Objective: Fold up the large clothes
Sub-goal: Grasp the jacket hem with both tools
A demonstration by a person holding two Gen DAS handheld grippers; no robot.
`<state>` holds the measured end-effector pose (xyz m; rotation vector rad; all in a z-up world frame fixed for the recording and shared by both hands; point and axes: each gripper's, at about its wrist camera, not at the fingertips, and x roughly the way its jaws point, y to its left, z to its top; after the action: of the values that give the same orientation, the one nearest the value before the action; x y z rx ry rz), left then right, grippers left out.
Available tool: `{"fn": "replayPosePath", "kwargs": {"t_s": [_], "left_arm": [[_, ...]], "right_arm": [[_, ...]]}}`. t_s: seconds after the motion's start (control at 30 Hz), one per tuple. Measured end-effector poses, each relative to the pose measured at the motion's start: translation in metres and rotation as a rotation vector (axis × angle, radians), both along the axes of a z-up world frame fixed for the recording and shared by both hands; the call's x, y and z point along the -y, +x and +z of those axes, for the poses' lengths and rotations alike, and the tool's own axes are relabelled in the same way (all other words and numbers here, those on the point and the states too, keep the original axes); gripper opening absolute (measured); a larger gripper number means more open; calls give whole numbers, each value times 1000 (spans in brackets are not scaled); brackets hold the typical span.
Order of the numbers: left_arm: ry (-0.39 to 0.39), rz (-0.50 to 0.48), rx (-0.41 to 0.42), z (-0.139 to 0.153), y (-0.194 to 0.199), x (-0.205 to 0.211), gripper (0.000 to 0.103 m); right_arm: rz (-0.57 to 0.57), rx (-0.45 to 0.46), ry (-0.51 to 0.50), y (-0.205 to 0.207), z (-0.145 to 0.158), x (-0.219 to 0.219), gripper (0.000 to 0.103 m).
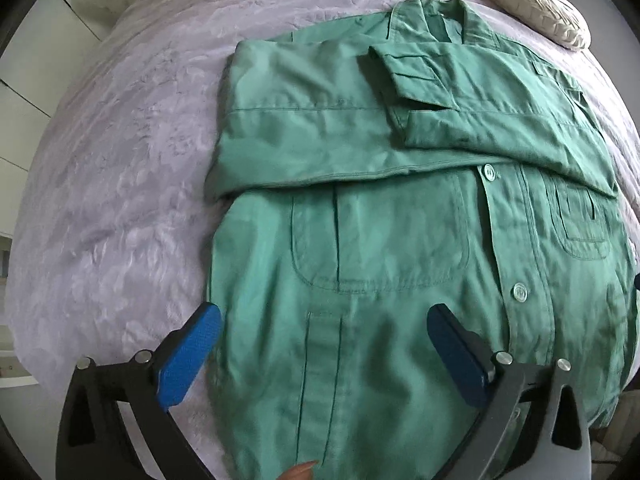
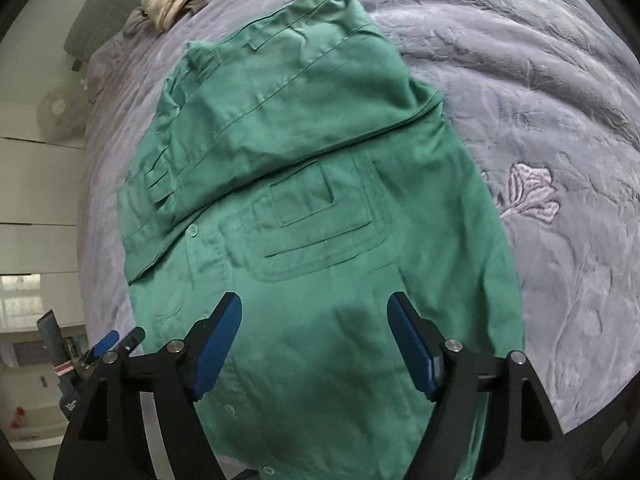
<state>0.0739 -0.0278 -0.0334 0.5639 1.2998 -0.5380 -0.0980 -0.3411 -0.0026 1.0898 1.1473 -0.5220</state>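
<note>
Closest to the cameras: both grippers point down over the bottom half of the shirt and neither has anything in it. The left gripper [image 1: 324, 320] has its jaws spread about as wide as they go, blue pads [image 1: 188, 356] on either side of bare cloth, nothing pinched. The right gripper [image 2: 314, 312] is open too, a bit less wide, also empty.

Under them is the green work shirt [image 1: 400, 248], lying flat and front-up on the lilac bedspread [image 1: 132, 168]. Lower front panel is smooth, button placket [image 1: 516, 280] runs up past a big patch pocket [image 1: 380, 240]. Further up, both sleeves look already folded in across the chest, cuff [image 1: 404, 72] on top, then the collar [image 1: 432, 16] at the far end near a cream cushion [image 1: 532, 12].

Handling-wise I'd guess it's a mid-weight woven cotton: soft and floppy, not stretchy, not slippery, nothing to break. It'll sag and drag if grabbed by one point. Best bet, I reckon, is pinching the hem at its two bottom corners, one gripper each, and bringing it up toward the collar. The hem itself is mostly out of view at the bottom edge, so can't say exactly how it lies. Seams and the placket give thicker, grippier spots than a single layer.
</note>
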Motion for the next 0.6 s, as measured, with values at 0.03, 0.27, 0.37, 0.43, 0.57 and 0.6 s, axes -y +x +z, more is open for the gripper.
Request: {"fn": "replayPosePath", "kwargs": {"t_s": [0.03, 0.27, 0.37, 0.43, 0.57, 0.6], "left_arm": [[4, -2, -4, -3, 2, -7, 103], [21, 1, -47, -5, -1, -27, 103], [35, 20, -54, -8, -1, -43, 103], [50, 38, -71, -13, -1, -54, 103], [29, 59, -133, -19, -3, -73, 103], [25, 59, -136, -20, -4, -77, 103]], "right_arm": [[-1, 1, 2, 0, 1, -2, 79], [-14, 14, 20, -9, 5, -14, 88], [-13, 34, 14, -16, 8, -19, 90], [-19, 47, 21, -21, 8, -21, 103], [-34, 80, 103, -35, -1, -23, 103], [-30, 83, 126, -38, -3, -23, 103]]}}
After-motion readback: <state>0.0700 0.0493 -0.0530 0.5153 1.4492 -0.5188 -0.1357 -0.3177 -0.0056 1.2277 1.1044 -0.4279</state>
